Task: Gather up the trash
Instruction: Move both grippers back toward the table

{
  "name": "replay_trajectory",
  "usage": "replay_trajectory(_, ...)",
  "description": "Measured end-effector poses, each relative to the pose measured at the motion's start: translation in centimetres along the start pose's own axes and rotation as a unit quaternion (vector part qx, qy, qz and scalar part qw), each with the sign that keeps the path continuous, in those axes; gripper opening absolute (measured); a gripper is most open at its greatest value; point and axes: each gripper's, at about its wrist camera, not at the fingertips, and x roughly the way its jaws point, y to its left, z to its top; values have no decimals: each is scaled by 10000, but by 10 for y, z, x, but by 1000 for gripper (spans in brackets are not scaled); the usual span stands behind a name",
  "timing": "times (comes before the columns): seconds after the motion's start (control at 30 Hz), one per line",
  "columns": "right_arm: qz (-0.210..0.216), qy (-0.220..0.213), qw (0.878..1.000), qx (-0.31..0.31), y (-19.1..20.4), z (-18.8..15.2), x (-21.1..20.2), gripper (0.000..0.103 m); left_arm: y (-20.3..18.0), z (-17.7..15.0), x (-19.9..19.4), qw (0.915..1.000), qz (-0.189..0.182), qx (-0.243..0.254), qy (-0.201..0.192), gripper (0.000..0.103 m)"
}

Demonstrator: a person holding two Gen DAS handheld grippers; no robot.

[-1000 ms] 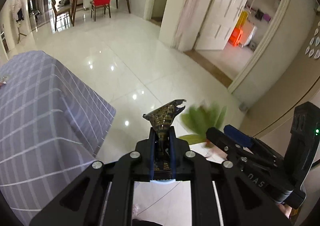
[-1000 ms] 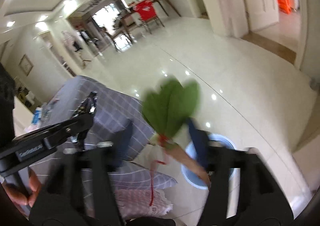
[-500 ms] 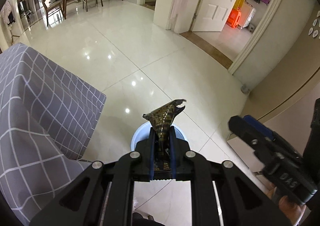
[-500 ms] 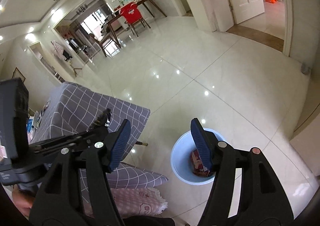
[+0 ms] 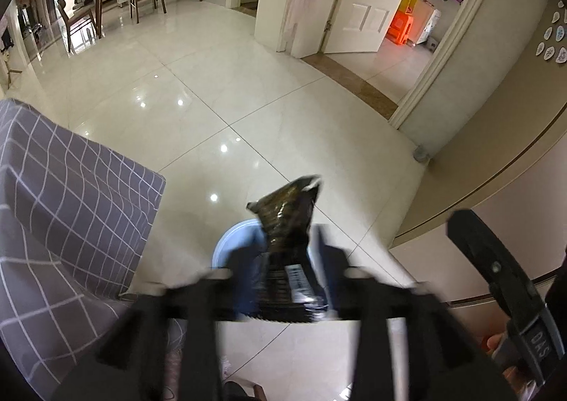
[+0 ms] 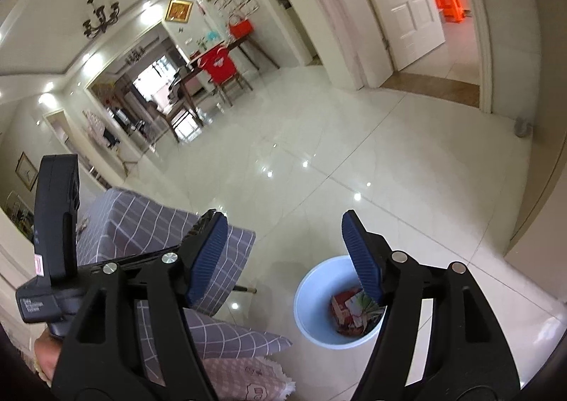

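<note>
In the left wrist view my left gripper is blurred with its fingers apart, open. A dark crinkled snack wrapper stands loose between them, right above the light blue trash bin on the floor. In the right wrist view my right gripper is open and empty, above and left of the same bin. The bin holds a red packet and green leaves. The right gripper also shows in the left wrist view, and the left gripper in the right wrist view.
A table with a grey checked cloth stands left of the bin, also seen in the right wrist view. A pink cushion lies below it. A beige wall is at the right. Glossy tiled floor stretches ahead.
The right gripper opened and dropped the green leaves into the bin. The left gripper moved over the bin and its fingers have spread off the wrapper.
</note>
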Motion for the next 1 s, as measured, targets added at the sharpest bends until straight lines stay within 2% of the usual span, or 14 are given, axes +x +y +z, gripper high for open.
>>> replay_trajectory(0.03, -19, -3, 10000, 41, -2, 0, -1, 67, 0, 1, -2, 9999, 109, -30, -60, 79)
replay_trajectory(0.1, -18, 30, 10000, 92, -6, 1, 0, 67, 3, 4, -10, 9997, 66, -110, -215, 79)
replay_trajectory(0.2, -25, 77, 9999, 104, -4, 0, 2, 67, 7, 3, -15, 9997, -18, -181, -173, 79)
replay_trajectory(0.5, 156, 164, 9997, -102, 29, -2, 0, 68, 21, -7, -44, 9993, 130, -205, -292, 79)
replay_trajectory(0.63, 311, 201, 9989, -291, 56, -3, -3, 68, 39, -15, -73, 9980, 229, -252, -524, 79)
replay_trajectory(0.77, 589, 270, 9962, -579, 100, -5, -2, 68, 67, -22, -105, 9954, 469, -347, -761, 79)
replay_trajectory(0.9, 883, 386, 9912, -910, 146, -12, -1, 68, 111, -34, -143, 9906, 754, -540, -1009, 79)
replay_trajectory(1.0, 1201, 546, 9840, -1199, 195, -20, 7, 68, 156, -45, -172, 9843, 1045, -801, -1175, 79)
